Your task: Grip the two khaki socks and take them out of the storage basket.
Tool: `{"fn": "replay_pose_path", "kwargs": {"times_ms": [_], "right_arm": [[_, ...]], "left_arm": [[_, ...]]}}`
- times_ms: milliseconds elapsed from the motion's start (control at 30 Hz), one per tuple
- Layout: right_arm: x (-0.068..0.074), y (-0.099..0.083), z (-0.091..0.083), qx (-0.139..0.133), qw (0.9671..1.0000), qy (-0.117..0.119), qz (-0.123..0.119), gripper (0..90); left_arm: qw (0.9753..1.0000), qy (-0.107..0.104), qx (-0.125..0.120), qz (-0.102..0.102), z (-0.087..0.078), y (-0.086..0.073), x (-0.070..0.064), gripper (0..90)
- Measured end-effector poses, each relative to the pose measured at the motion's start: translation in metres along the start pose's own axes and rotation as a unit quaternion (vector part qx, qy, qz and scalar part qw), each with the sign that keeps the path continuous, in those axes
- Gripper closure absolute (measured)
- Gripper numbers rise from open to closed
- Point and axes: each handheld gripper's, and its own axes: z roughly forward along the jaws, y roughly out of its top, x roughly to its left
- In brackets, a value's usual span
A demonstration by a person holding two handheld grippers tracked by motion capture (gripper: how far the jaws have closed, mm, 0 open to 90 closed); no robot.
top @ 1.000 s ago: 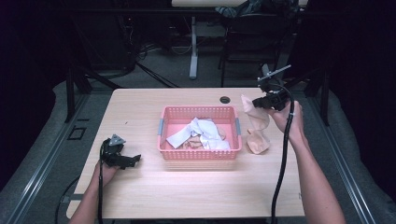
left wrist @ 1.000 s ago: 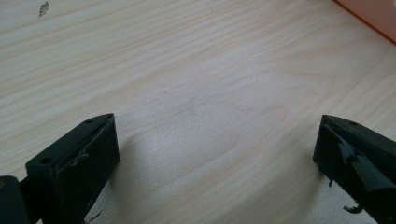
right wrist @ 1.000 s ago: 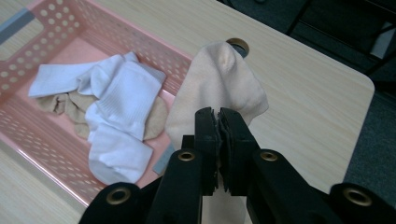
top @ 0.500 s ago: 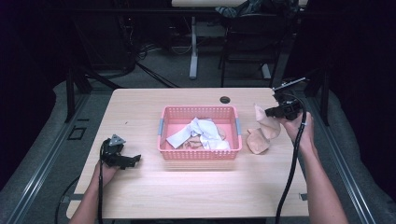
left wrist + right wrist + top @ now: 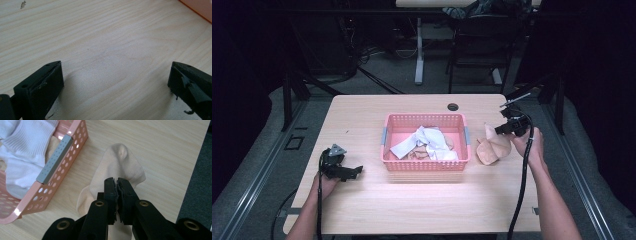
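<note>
The right gripper [image 5: 117, 185] is hovering near the right edge of the worktop [image 5: 422, 200], its jaws pressed together; whether they are pinching a fold of the beige sock [image 5: 117, 162] lying beneath them or merely closing above it, the pictures are not making clear. That beige sock [image 5: 493, 147] is resting on the worktop just beside the right wall of the pink basket [image 5: 424, 164], outside it. The left gripper [image 5: 343, 171] is sitting idle near the front left corner with its jaws spread wide over bare wood. Judging from this, the sorting is only getting started: one sock is out, while white socks [image 5: 427, 141] and at least one more beige piece are still lying tangled in the basket, waiting to be taken out and, likely, paired.
</note>
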Motion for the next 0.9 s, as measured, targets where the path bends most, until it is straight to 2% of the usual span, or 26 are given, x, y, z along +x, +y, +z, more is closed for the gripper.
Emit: {"fn": "replay_pose_path", "kwargs": {"times_ms": [133,300,400,500,600,633,700,767,900], "right_arm": [[0.0,-0.002,0.009,0.014,0.9999,0.0,0.003,85.5],[-0.002,-0.008,0.027,0.054,0.9984,-0.011,0.006,85.1],[-0.005,-0.012,0.036,0.062,0.9979,-0.012,0.013,85.1],[-0.005,-0.015,0.045,0.079,0.9968,-0.014,0.006,84.5],[-0.004,-0.017,0.053,0.08,0.9966,-0.008,0.018,83.8],[-0.005,-0.016,0.054,0.088,0.996,-0.005,0.012,83.7],[-0.003,-0.019,0.059,0.083,0.9964,-0.005,0.014,83.7],[-0.003,-0.02,0.064,0.105,0.9944,-0.008,0.003,83.6],[-0.004,-0.025,0.074,0.116,0.9933,-0.006,0.007,82.8]], "left_arm": [[1.0,0.0,0.0,0.0,0.0,0.0,0.0,0.0],[1.0,0.0,0.001,0.0,0.0,0.0,0.0,0.0],[1.0,0.0,0.001,0.0,0.0,0.0,0.0,0.0],[1.0,-0.001,0.0,0.0,0.0,0.0,0.0,0.0],[1.0,0.0,0.001,0.0,0.0,0.0,0.0,0.0],[1.0,-0.001,0.001,0.0,0.0,0.0,0.0,0.0],[1.0,0.0,0.001,0.0,0.0,0.0,0.0,0.0],[1.0,0.0,0.001,0.0,0.0,0.0,0.0,0.0],[1.0,-0.001,0.0,0.0,0.0,0.0,0.0,0.0]]}}
